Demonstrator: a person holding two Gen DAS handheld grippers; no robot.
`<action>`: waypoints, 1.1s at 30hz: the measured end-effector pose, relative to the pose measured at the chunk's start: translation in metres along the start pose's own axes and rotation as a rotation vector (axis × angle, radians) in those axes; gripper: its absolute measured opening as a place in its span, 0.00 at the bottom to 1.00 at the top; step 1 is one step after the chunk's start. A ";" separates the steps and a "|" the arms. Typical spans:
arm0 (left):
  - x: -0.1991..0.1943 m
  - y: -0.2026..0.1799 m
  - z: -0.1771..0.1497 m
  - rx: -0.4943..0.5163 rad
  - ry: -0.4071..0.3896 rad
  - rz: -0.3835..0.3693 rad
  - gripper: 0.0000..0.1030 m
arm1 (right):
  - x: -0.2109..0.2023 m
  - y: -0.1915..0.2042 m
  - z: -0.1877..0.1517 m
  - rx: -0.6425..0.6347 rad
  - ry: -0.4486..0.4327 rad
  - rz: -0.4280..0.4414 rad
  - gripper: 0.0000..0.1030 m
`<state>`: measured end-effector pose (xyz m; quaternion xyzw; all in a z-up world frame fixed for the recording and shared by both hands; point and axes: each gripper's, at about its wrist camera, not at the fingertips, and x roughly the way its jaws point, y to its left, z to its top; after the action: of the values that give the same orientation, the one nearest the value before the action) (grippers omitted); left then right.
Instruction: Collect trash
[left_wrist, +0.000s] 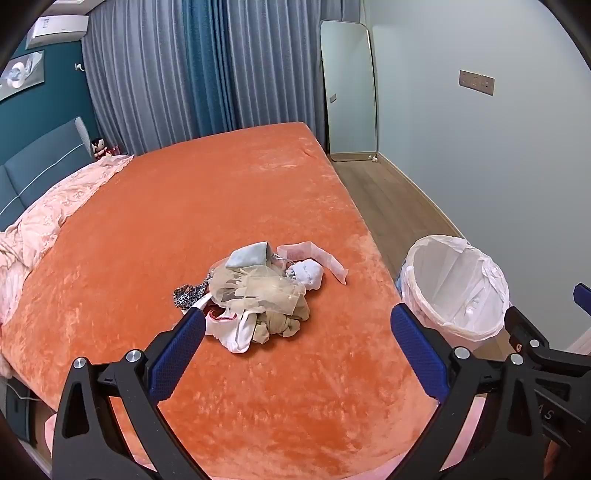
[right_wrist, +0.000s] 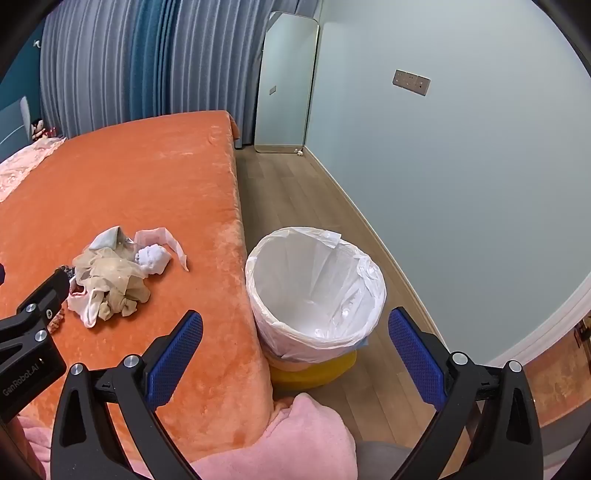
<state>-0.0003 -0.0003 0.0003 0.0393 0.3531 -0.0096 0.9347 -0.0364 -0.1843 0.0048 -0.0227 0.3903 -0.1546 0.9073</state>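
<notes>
A pile of trash (left_wrist: 258, 291) lies on the orange bed: beige mesh, white and pink scraps, a grey piece, a leopard-print strip. It also shows in the right wrist view (right_wrist: 114, 275). A trash bin (left_wrist: 456, 286) with a white liner stands on the floor beside the bed's right edge; the right wrist view looks down into it (right_wrist: 314, 291). My left gripper (left_wrist: 297, 325) is open and empty, just short of the pile. My right gripper (right_wrist: 295, 328) is open and empty, near the bin's rim.
The orange bed (left_wrist: 221, 192) fills the left. A pink quilt (left_wrist: 48, 214) lies at its head. A mirror (left_wrist: 349, 92) leans on the far wall. Wooden floor (right_wrist: 295, 192) runs between bed and wall. Pink fabric (right_wrist: 295, 439) hangs at the near edge.
</notes>
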 end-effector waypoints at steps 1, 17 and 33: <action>0.000 0.000 0.000 0.001 0.000 0.001 0.93 | 0.000 0.000 0.000 0.000 0.001 0.001 0.93; -0.007 -0.002 0.006 -0.008 -0.015 -0.010 0.93 | -0.001 -0.003 0.000 0.006 0.000 0.002 0.93; -0.011 -0.003 0.006 -0.002 -0.046 -0.001 0.93 | -0.003 -0.004 0.005 0.020 0.003 0.005 0.93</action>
<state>-0.0048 -0.0042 0.0118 0.0381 0.3316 -0.0106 0.9426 -0.0360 -0.1872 0.0110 -0.0125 0.3904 -0.1565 0.9072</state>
